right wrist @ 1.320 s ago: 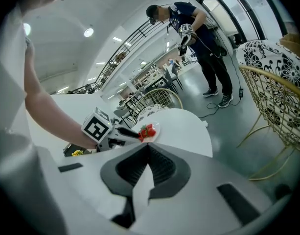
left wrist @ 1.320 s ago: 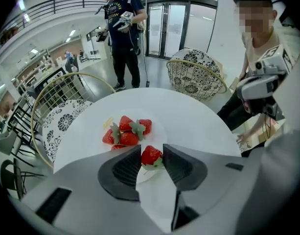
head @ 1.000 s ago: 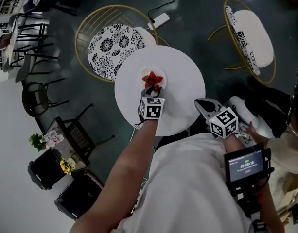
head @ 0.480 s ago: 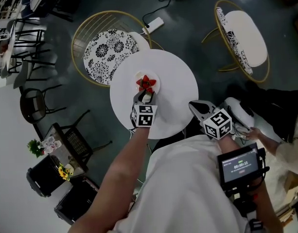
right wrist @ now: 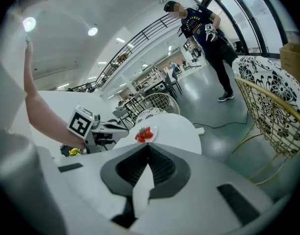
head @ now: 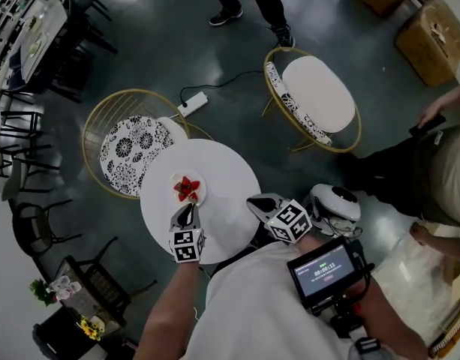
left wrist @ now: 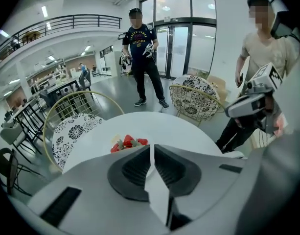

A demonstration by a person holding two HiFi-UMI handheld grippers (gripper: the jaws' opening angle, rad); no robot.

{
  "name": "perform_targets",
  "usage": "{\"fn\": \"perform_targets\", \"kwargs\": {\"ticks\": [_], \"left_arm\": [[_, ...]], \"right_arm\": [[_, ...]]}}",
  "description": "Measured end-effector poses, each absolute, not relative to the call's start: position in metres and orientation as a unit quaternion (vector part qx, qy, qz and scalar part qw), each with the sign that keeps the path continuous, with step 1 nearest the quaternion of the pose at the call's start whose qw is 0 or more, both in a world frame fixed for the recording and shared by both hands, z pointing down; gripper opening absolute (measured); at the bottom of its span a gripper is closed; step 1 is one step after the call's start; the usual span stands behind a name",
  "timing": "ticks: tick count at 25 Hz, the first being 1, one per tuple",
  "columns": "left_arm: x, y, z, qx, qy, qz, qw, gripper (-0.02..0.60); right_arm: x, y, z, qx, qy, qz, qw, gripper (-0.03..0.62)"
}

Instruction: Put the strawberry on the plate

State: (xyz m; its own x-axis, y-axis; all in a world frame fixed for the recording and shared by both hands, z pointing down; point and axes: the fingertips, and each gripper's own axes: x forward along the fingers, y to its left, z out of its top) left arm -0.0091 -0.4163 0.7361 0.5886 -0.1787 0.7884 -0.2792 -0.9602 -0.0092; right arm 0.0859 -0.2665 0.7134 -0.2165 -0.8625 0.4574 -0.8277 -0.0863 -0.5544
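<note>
Reaches the left claw (head: 186, 214) forward on a bare, nearly straight forearm (head: 169, 313), closing its jaws to a thin slit with nothing between them. Holds the right claw (head: 261, 203) close by the torso (head: 267, 306), tips turned toward the left side, jaws pressed together and empty.

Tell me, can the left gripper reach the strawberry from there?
Probably yes. The left gripper sits just short of the strawberry on the plate, with nothing between them. Its empty jaws are closing, so they'd need reopening.
</note>
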Motion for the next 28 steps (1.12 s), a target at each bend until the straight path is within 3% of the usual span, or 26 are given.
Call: {"fn": "perform_targets", "kwargs": {"ticks": [2,12,28], "left_arm": [[-0.012,-0.409,0.733,0.892,-0.121,0.429,0.072,0.006],[-0.017,-0.38,0.708,0.914,-0.099,0.38,0.101,0.006],[-0.151,-0.295,0.648,0.944,-0.126,0.266,0.148,0.006]], "right_arm": [[0.086,-0.269,0.713,-0.625,0.677,-0.388,0.02,0.005],[0.091,-0.265,0.691,-0.643,0.679,-0.353,0.012,0.005],[-0.01,-0.217,0.634,-0.62,0.726,-0.296,-0.03,0.005]]}}
